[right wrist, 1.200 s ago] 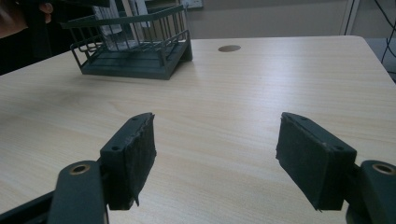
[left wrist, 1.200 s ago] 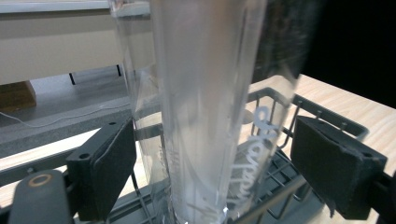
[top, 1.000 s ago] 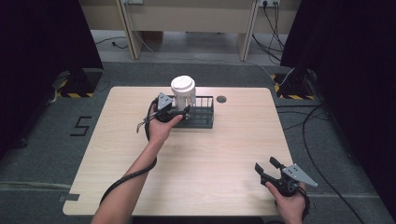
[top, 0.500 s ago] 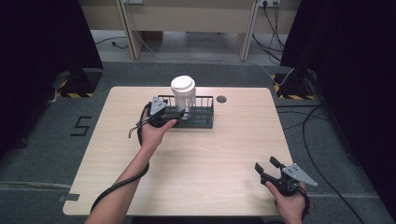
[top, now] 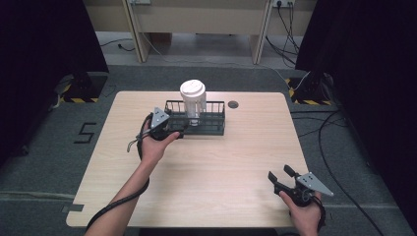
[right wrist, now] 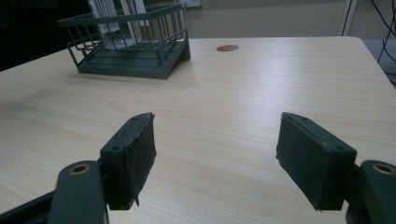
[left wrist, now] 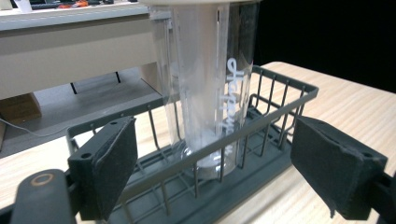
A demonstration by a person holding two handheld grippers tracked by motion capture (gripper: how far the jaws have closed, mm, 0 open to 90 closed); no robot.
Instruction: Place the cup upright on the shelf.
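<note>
A dark wire basket (top: 211, 120) stands at the table's far middle. Upright in its left part is a clear tumbler (top: 192, 98) with a white lid. My left gripper (top: 176, 132) is at the basket's front left corner, open, jaws pointing at it. In the left gripper view the tumbler (left wrist: 210, 84) with white lettering rises behind the basket's wire wall (left wrist: 280, 98), framed by the two open pads (left wrist: 112, 168), with nothing held. My right gripper (top: 279, 173) hovers open near the front right edge. In its own view the right gripper (right wrist: 215, 154) has only bare tabletop between its jaws.
A round cable hole (top: 233, 104) lies in the wooden table (top: 221, 167) just right of the basket. The basket (right wrist: 130, 46) stands far ahead of the right gripper. Dark curtains, cables and desks ring the table on the floor.
My left gripper has drawn back a little from the basket, leftward and toward the person. The right gripper has stayed in place.
</note>
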